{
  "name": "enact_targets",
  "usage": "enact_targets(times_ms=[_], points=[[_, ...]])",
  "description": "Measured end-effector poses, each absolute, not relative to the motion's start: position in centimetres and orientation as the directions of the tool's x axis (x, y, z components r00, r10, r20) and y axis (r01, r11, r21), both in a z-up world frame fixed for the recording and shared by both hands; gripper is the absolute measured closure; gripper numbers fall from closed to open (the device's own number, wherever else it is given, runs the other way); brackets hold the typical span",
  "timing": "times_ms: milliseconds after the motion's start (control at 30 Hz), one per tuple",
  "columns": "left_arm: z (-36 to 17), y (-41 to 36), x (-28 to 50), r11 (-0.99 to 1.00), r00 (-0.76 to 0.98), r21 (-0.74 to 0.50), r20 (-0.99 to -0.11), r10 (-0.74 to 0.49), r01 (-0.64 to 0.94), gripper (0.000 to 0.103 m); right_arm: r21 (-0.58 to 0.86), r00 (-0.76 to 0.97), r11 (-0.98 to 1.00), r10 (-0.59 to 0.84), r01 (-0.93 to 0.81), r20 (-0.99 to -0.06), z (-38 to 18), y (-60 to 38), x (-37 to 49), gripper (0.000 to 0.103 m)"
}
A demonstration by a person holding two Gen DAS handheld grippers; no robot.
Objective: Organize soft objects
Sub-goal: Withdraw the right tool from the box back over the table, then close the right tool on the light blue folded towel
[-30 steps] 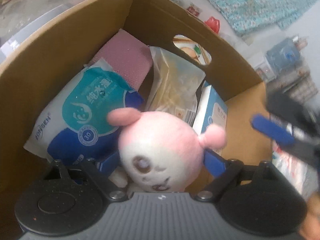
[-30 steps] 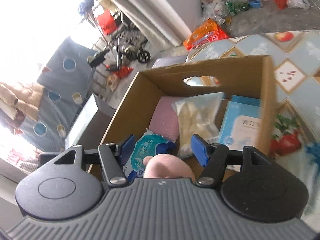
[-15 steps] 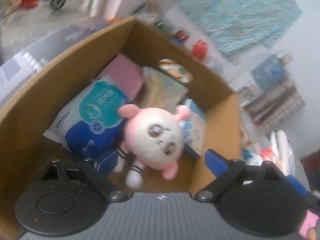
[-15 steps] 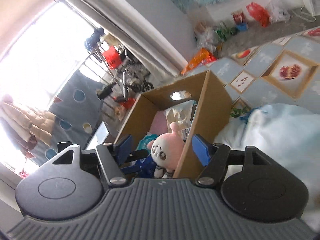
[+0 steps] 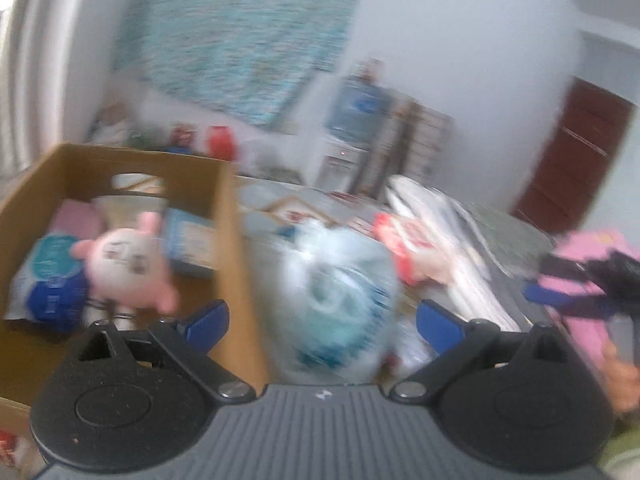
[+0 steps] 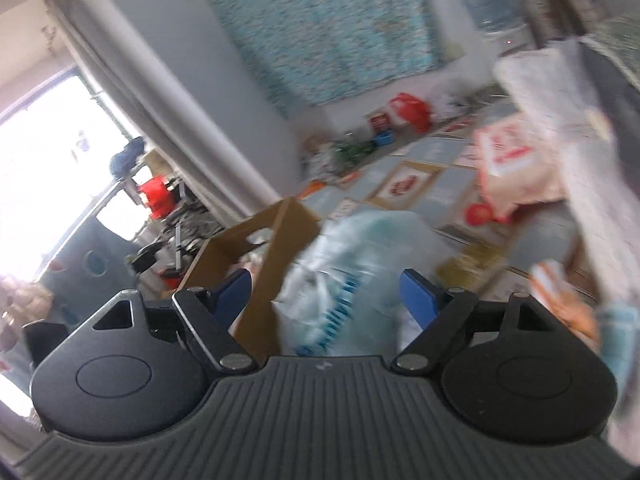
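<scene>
Both grippers, left (image 5: pixel 322 322) and right (image 6: pixel 324 292), jaws just opening, empty. Pale blue plastic pack (image 5: pixel 340 292) beside box (image 5: pixel 230 240) edge: soft, light, slippery; pinch bulging middle.

Each gripper (image 5: pixel 322 320) has royal-blue fingertips (image 5: pixel 206 320) on black linkage arms, silver screws at the pivots, round black discs either side of a ribbed grey housing (image 6: pixel 320 408) (small white logo on it).
</scene>
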State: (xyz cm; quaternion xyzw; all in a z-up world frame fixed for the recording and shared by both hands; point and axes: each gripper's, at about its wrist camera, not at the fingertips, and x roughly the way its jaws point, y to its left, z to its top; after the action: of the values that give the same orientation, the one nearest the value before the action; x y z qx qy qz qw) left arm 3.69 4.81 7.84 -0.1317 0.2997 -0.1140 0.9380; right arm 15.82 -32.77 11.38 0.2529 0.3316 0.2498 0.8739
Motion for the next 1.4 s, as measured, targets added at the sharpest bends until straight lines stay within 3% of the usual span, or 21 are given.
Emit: enact_targets(times_ms=[267, 567, 900, 1100, 1233, 1400], points=[[5.7, -1.7, 3.7, 0.935, 0.770, -0.238, -0.532, -0.352, 0.263, 0.002, 0.606, 0.687, 0.766, 0.559, -0.214, -0.464, 10.2, -35.5, 15.5, 0.022], [1.4, -8.6, 5.1, 0.878, 0.673, -0.243, -0.568, -0.474, 0.413, 0.003, 0.523, 0.739, 0.844, 0.427, -0.118, -0.522, 8.5, -38.3, 14.4, 0.022], [-2.2, -14.0, 6.2, 0.836, 0.647, -0.115, -0.580, -0.495, 0.536, 0.014, 0.721, 0.737, 0.686, 0.439, 0.095, -0.514, 0.4, -40.6, 10.4, 0.023], [-3.6, -14.0, 7.6, 0.843, 0.632, -0.109, -0.613, -0.475, 0.527, 0.025, 0.782, 0.753, 0.571, 0.392, 0.251, -0.528, -4.7, -39.7, 9.4, 0.036], [-4.1, -13.4, 7.8, 0.838, 0.615, -0.131, -0.622, -0.485, 0.529, 0.026, 0.753, 0.774, 0.567, 0.290, 0.335, -0.563, -6.8, -38.9, 10.2, 0.047], [-4.2, -12.4, 7.7, 0.839, 0.614, -0.151, -0.617, -0.493, 0.523, 0.026, 0.799, 0.832, 0.474, 0.214, 0.370, -0.512, -8.8, -38.1, 10.5, 0.052]])
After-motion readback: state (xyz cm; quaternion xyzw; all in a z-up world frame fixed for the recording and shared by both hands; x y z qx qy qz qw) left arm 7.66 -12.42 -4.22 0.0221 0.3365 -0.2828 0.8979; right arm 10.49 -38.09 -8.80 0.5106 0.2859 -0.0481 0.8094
